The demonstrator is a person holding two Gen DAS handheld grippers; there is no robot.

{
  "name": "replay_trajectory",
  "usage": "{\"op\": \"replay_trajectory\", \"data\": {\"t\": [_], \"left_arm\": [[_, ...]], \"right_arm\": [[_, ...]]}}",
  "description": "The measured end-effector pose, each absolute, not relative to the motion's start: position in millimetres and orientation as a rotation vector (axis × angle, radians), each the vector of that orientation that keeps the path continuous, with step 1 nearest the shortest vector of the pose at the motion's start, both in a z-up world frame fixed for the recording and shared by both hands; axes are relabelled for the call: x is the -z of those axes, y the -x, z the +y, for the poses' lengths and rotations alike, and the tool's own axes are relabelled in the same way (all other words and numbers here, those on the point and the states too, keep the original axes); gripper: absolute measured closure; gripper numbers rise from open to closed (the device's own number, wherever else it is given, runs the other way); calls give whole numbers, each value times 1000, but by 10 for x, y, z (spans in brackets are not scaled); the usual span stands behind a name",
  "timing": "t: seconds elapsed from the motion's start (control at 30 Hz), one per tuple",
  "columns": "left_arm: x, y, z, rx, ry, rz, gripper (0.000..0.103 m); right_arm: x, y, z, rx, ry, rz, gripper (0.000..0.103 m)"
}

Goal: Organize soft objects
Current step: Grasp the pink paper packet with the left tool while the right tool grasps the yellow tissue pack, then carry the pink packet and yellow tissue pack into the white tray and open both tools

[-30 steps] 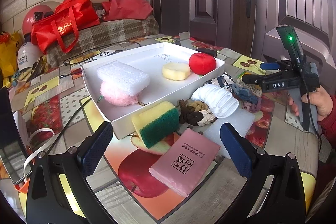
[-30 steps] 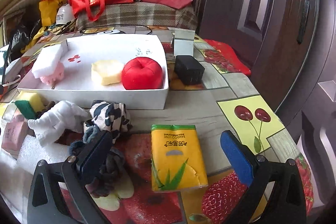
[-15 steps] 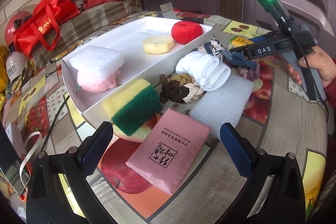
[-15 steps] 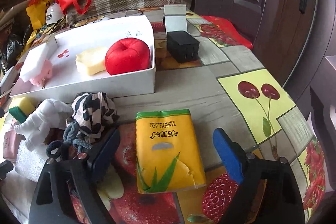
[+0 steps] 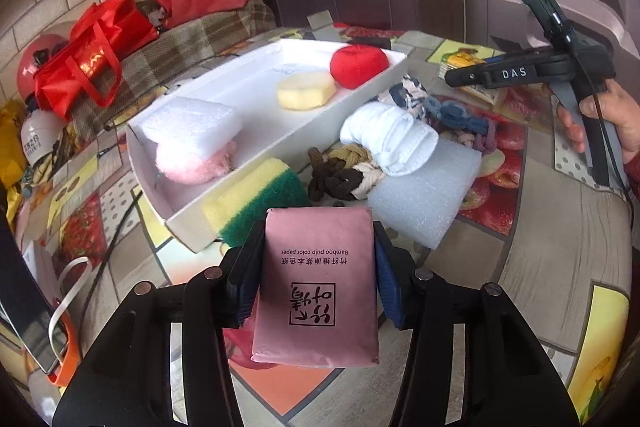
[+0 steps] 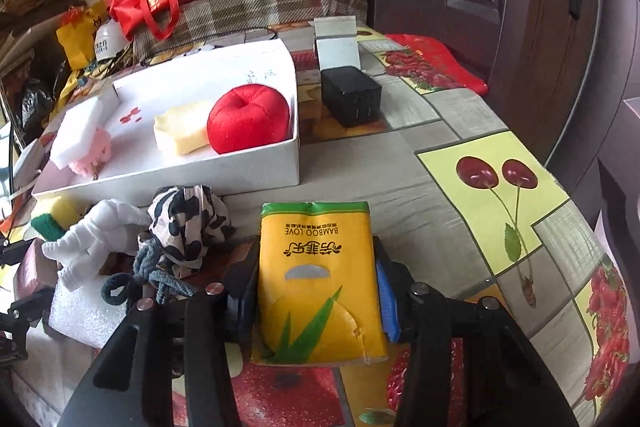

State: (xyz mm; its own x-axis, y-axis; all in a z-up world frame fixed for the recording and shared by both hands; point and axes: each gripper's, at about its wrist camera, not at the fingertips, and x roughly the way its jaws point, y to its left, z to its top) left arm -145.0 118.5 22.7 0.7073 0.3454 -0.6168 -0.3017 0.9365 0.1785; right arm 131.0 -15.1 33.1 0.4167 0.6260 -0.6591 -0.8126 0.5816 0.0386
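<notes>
Left wrist view: the left hand-held gripper [image 5: 318, 277], jaws just closed, clamps a pink tissue pack [image 5: 318, 285] lying in front of the white tray [image 5: 280, 143].

Right wrist view: the right hand-held gripper [image 6: 318, 293], also just closed, grips a yellow tissue pack [image 6: 318, 283] in front of that tray [image 6: 224, 173].

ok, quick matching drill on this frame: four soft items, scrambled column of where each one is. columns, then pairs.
Items:
1. pink tissue pack
2. yellow tissue pack
3. red plush apple
4. green-and-yellow sponge

Places:
A. inside the white box
B. between the right gripper pads
C. outside the box, against its wall
D. between the left gripper pads

Pairs: 1-D, 2-B, 3-A, 4-C
</notes>
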Motion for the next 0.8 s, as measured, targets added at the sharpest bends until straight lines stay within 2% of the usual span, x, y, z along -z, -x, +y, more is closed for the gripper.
{"op": "replay_trajectory", "data": {"t": [0.27,0.8], "left_arm": [[-498,1951,1499,-622,144,395,53],[-536,1749,1594,-793,164,317,53]], "right_arm": [[-571,-1186,-367,-893,164,494,55],[-504,-1355,-246,-896,88,535,54]]}}
